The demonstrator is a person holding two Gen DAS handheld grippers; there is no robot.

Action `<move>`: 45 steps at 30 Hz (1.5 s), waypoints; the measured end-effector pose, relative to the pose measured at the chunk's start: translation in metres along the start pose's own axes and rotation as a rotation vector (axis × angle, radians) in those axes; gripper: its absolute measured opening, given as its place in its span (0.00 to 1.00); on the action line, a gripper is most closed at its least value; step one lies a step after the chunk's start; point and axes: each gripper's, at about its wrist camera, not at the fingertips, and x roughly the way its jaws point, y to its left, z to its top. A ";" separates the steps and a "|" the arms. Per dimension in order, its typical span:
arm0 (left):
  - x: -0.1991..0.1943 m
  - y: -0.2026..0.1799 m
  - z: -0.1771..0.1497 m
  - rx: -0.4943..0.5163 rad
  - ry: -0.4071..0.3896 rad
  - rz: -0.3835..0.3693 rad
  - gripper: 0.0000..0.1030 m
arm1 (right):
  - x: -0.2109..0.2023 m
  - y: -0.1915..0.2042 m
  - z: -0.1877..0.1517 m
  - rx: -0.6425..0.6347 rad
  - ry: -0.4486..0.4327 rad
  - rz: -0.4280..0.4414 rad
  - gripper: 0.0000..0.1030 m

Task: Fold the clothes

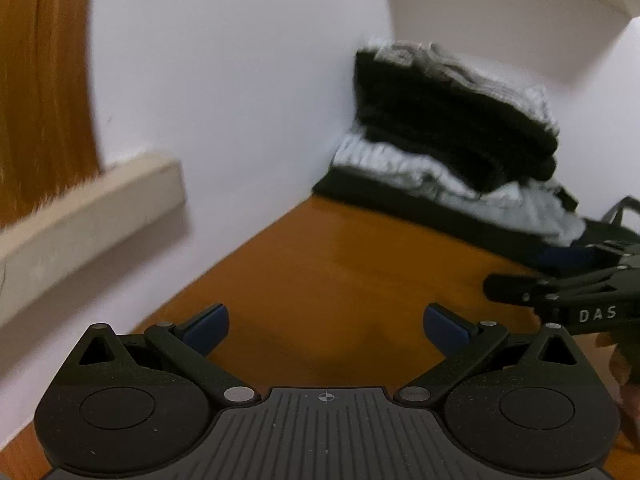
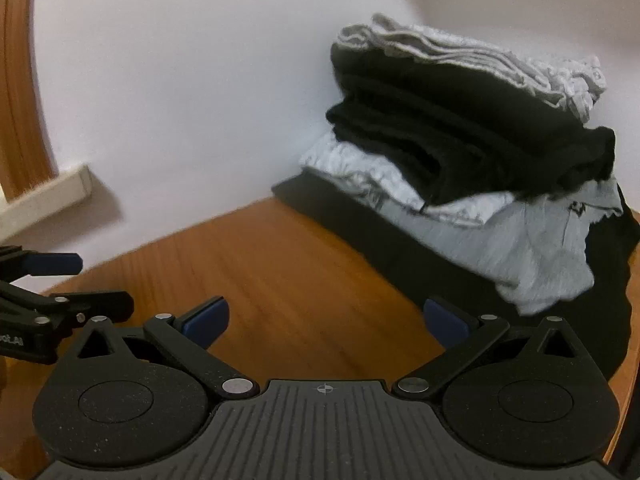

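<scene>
Left gripper (image 1: 326, 322) and right gripper (image 2: 326, 318) both spread wide, empty, over bare table (image 2: 280, 264). Clothes stack (image 2: 460, 148) sits at far right corner against wall (image 2: 180, 80), top layers overhanging. Risk: grabbing low could topple the folded layers

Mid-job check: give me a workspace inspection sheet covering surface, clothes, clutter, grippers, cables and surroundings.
Surface: wooden table, bare in front of both tools.
Job's things: stack of folded clothes against the wall, grey and black layers alternating; the bottom black garment spreads out toward the table edge.
Clutter: nothing seen.
Grippers: left hand-held gripper open, empty, above bare wood; right hand-held gripper open, empty, beside the stack.
Cables: nothing seen.
Surroundings: white wall behind; pale ledge and wooden panel at left.
</scene>
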 end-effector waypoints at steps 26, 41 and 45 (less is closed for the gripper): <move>0.000 0.016 -0.028 0.025 0.105 0.046 1.00 | -0.038 0.062 -0.035 0.134 0.125 -0.328 1.00; 0.000 0.016 -0.028 0.024 0.104 0.045 1.00 | -0.038 0.063 -0.034 0.132 0.126 -0.330 1.00; 0.000 0.016 -0.028 0.024 0.104 0.045 1.00 | -0.038 0.062 -0.034 0.132 0.126 -0.330 1.00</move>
